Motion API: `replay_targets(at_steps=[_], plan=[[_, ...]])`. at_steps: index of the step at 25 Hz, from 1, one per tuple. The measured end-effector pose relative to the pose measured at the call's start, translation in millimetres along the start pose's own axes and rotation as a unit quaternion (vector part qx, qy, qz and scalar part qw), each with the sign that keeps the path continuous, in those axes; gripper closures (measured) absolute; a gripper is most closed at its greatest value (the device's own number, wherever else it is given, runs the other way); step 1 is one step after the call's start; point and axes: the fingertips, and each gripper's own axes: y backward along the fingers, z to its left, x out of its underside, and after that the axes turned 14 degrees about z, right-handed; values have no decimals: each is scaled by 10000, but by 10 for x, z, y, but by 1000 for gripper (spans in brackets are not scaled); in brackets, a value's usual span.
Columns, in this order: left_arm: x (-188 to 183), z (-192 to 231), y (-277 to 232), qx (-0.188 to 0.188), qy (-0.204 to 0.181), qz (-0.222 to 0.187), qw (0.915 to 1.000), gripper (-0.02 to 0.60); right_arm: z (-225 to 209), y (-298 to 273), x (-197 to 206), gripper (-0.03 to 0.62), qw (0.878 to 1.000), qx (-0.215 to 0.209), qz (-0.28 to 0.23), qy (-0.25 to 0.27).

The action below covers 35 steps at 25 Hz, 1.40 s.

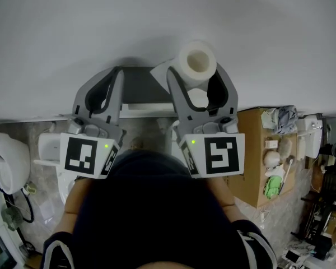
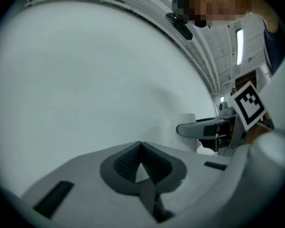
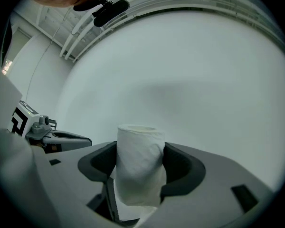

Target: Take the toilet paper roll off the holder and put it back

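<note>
A plain white wall (image 1: 157, 15) fills the upper half of the head view, and below it lies a mottled beige stone floor (image 1: 42, 186). At the right a cardboard box (image 1: 252, 167) stands by the wall. A crumpled grey cloth (image 1: 286, 119) lies at its far end, and small items rest on it, one bright green (image 1: 273, 186) (too small to identify). A white appliance (image 1: 5, 161) with a red patch sits at the far left, with a black cable (image 1: 14, 203) looping just beside it. In the left gripper view a long ceiling light (image 2: 239, 46) glows.
</note>
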Motion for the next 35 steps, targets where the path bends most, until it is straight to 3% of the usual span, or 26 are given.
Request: replay_targets(at_steps=[12,35], plan=[[-67,-251,-70,147,-81,-29,9999,581,-365,258,11,289,9992,398,-77,-36],[-89,-311,-92,184,-131,-17,9997,581,-750,424,201,289,9951,969,78,-164]])
